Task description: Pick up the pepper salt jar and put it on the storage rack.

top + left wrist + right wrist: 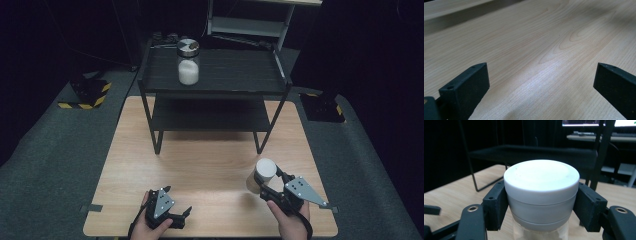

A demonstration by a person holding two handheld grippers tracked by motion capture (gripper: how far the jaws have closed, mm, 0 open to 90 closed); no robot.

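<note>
Right gripper (263, 181) is clamped on a white-lidded jar (262, 174), its two black jaws pressing the lid's skirt from either side, as the right gripper view shows plainly with the lid (541, 185) wedged between the pads and clear glass just below it. From the high view the jar sits tilted a little in the grip, above the near right part of the counter (210, 165); whether its base is off the wood or just resting on it is hard to tell from that angle, though the shadow beside it suggests it is lifted. Left gripper (176, 210) rests low at the near left of the counter with its jaws standing well apart and nothing between them, bare wood grain (536, 50) ahead of it. Farther out stands a black two-tier shelf (215, 87) at the back of the counter, and on its top tier a second jar (188, 62), metal-capped and about half full of white grains. By my reading the step in hand is the carry: the white-lidded jar is picked up and bound for the shelf. The next move calls for raising it above the top tier's front rail, keeping it upright, and setting it down beside the other jar without knocking it.
</note>
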